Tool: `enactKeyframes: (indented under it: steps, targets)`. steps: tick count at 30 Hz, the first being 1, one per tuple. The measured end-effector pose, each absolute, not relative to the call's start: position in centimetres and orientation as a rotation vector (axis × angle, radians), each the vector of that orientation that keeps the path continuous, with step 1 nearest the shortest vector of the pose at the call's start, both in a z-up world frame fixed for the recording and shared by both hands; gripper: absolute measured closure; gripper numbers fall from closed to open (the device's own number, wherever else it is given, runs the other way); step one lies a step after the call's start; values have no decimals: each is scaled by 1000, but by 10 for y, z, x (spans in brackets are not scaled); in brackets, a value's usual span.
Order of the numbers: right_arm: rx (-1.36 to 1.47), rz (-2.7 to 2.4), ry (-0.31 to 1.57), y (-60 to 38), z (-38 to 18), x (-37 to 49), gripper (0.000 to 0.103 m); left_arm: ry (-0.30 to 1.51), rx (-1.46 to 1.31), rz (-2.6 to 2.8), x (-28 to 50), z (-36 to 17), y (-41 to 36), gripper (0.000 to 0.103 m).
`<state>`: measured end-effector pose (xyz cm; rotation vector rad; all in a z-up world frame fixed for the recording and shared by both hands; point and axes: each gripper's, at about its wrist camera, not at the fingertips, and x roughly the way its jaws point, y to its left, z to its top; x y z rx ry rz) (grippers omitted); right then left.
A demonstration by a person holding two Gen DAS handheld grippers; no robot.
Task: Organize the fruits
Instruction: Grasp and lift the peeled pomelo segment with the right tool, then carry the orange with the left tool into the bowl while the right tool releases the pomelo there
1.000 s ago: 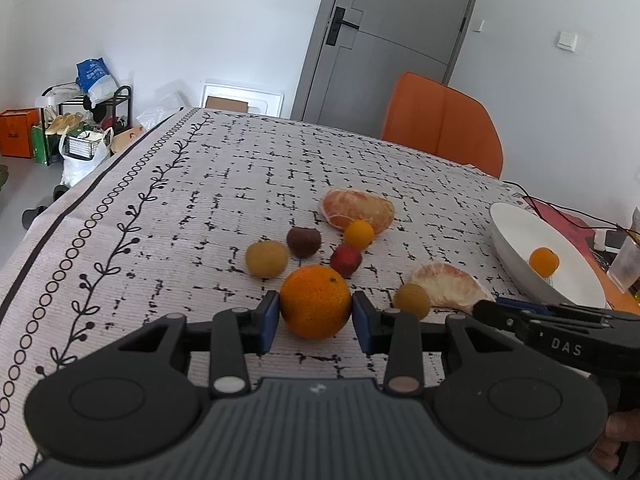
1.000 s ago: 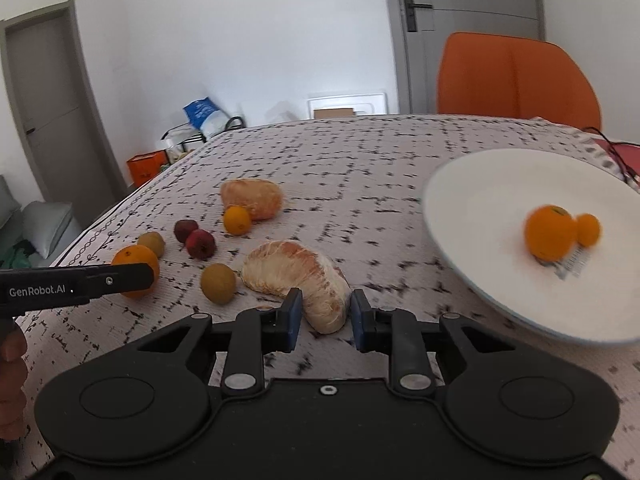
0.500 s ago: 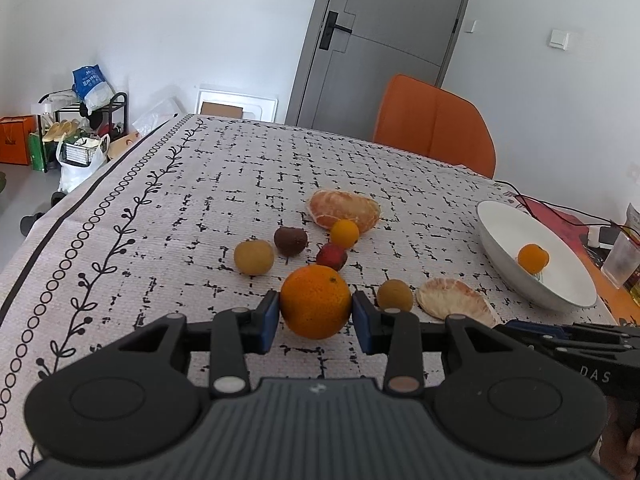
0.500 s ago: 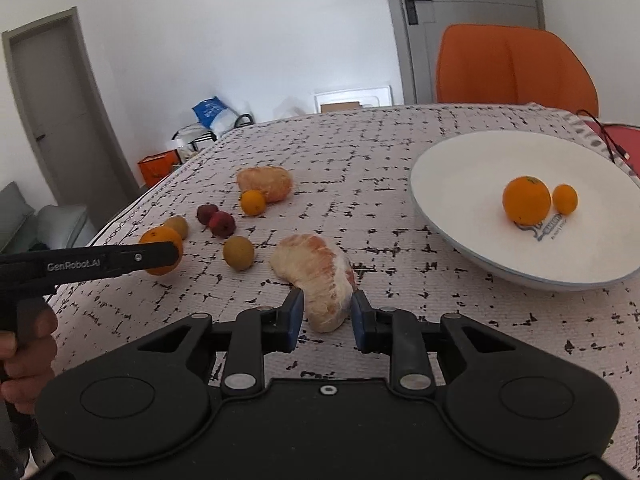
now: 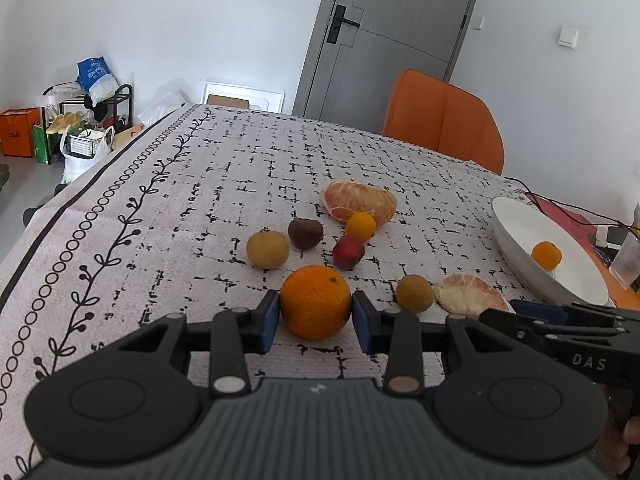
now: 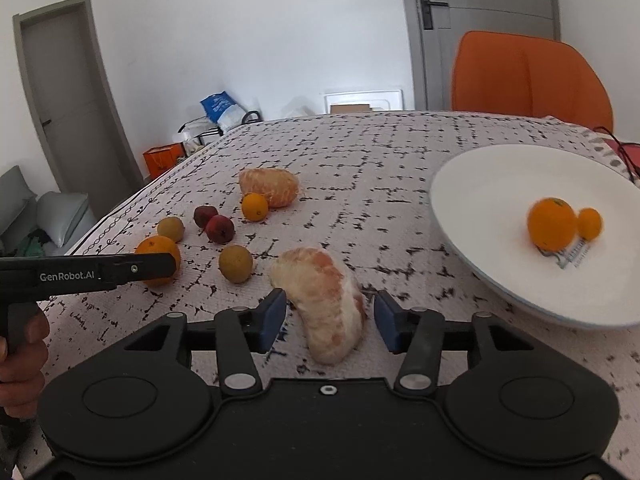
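Note:
My left gripper (image 5: 315, 315) is shut on a large orange (image 5: 315, 301), which also shows in the right wrist view (image 6: 158, 254). My right gripper (image 6: 330, 320) is open, its pads on either side of a peeled pomelo piece (image 6: 326, 302) lying on the tablecloth, with gaps on both sides. A white plate (image 6: 480, 196) at the right holds an orange (image 6: 552, 223) and a small orange (image 6: 590, 223). Loose on the cloth: a second peeled piece (image 5: 358, 202), a small orange (image 5: 361, 226), a red fruit (image 5: 348, 252), a dark fruit (image 5: 305, 233) and two yellow-brown fruits (image 5: 267, 249) (image 5: 414, 293).
An orange chair (image 5: 444, 120) stands at the table's far side. Cables and a clear cup (image 5: 628, 260) lie beyond the plate at the right edge. The table's left edge drops to a floor with bags and a rack (image 5: 80, 120).
My right gripper has opened wider around the pomelo piece and come closer over it. My left gripper still holds the large orange, its view shifted slightly.

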<state>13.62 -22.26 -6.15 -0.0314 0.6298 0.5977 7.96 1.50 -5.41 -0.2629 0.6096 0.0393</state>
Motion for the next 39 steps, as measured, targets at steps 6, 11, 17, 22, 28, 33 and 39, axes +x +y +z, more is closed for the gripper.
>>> enactKeyframes:
  steps: [6,11,17,22,28,33,39]
  targets:
    - [-78,600,612,-209,-63,141,53,603,-258,35,82,-55,16,65]
    - [-99,607,600,-209,-61,137,65,609,-256,34,84,-52,12,65]
    - [-63,581,560,-223,-51,131,66,592,-235,13,82,-44,1,65]
    - [-36,553,527,-237,-42,126,66,574,-217,-6,84,-35,-9,65]
    - [-11,512,498,-255,-33,125,66,555,-195,-41,88,-26,-25,65]
    - [11,485,475,-271,-27,122,66,543,-175,-71,93,-20,-40,65]
    - [45,446,460,-293,-24,122,66,529,-149,-106,99,-14,-59,65]
